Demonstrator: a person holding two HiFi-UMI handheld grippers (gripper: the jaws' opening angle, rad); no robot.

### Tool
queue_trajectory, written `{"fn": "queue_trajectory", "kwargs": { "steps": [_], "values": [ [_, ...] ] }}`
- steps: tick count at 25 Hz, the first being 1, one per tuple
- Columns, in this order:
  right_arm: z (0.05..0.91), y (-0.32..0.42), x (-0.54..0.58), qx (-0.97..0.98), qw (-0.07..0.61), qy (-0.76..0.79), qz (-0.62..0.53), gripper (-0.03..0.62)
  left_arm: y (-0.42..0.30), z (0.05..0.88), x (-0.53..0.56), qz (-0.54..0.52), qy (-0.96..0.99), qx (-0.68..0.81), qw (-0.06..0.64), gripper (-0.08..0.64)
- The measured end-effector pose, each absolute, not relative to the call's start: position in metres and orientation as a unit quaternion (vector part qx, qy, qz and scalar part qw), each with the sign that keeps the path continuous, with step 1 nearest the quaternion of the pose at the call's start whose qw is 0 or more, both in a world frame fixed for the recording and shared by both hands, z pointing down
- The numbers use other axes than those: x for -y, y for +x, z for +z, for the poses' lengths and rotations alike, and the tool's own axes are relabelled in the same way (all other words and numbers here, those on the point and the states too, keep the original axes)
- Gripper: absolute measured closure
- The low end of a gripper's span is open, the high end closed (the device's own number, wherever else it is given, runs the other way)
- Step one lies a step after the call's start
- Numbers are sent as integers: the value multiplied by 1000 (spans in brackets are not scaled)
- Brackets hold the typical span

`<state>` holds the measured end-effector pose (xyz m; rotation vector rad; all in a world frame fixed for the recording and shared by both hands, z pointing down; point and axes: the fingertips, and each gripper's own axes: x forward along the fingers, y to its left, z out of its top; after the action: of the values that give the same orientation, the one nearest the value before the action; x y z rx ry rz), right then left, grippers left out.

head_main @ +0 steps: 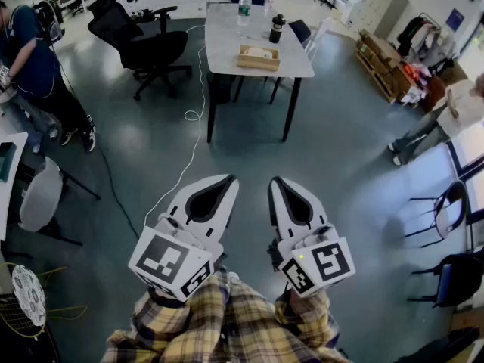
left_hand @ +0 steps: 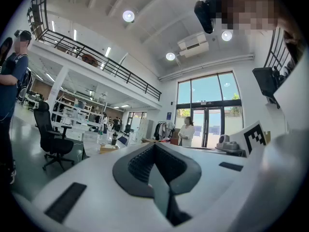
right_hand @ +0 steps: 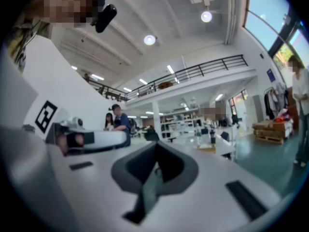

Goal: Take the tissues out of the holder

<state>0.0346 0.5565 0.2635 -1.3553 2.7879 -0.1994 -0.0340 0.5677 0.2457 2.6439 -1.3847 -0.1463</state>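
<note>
A wooden tissue holder with white tissue in it sits on a white table several steps ahead across the grey floor. It also appears far off as the holder in the left gripper view and the holder in the right gripper view. My left gripper and right gripper are held side by side close to my body, tips pointing toward the table. Both are shut with nothing between their jaws. The left gripper and right gripper show jaws pressed together.
Two bottles stand on the table. A black office chair is left of it, and a white cable trails over the floor. One person is at the left, another person at the right. Chairs line the right side.
</note>
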Motion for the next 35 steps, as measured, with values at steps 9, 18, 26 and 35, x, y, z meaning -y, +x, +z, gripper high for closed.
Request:
{"fn": "queue_trajectory", "kwargs": {
  "steps": [9,18,26,35],
  "values": [
    [267,56,-561,-893,23,-446,-66,581,-18,247,-571,-46,883,462,73,543],
    [272,78,-572,-892,25,-445,-72,581,-8,256,-581,-43,877,473,78,543],
    [279,78,-551,-892,25,-445,-78,581,-2,261,-557,-34,880,468,76,543],
    [277,62,-471,-887,28,-456,-72,581,-14,260,-476,-36,889,452,71,543]
  ]
}}
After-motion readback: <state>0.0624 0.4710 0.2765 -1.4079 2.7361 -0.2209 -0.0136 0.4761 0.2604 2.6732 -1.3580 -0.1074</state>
